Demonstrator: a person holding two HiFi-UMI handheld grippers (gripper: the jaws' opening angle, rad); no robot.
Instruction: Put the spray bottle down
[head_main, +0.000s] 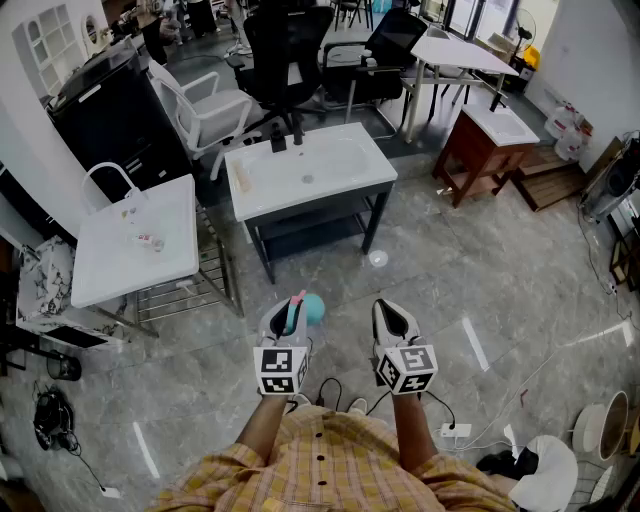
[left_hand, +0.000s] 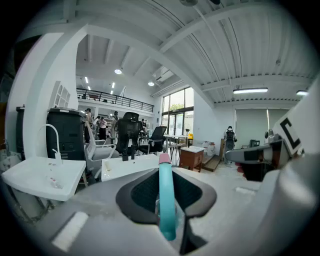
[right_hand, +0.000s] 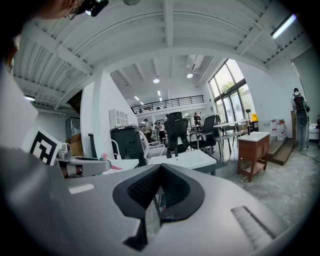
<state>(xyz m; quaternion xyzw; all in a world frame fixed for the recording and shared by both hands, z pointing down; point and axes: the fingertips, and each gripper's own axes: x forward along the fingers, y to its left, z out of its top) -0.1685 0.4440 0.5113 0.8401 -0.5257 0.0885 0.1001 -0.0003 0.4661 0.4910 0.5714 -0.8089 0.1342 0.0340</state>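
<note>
1. Head view.
   - The person stands on a grey tiled floor (head_main: 450, 270) with both grippers held out in front, side by side and apart.
   - The left gripper (head_main: 287, 312) carries the spray bottle (head_main: 308, 307). Its teal body and pink tip poke out past the jaw ends.
   - The bottle is in the air above the floor, well short of the white sink unit (head_main: 310, 175) ahead, so it has not yet been put down.
   - The right gripper (head_main: 395, 318) shows no load.

2. Left gripper view.
   - The left gripper (left_hand: 166, 212) is clamped on the spray bottle (left_hand: 165, 190). The teal part runs up the middle between the two pads, with the pink cap at its far end.
   - Whether the bottle stands upright or lies along the jaws cannot be told here.
   - The centred grip probably keeps it from swinging during the carry.
   - The sink unit (left_hand: 125, 167) lies ahead, slightly left. It is likely the nearest flat top for the set-down, though the task names no place.

3. Right gripper view.
   - The right gripper (right_hand: 159, 192) has its jaws drawn together with nothing between them.
   - It is probably held aside so the bottle hand can work alone.
</note>
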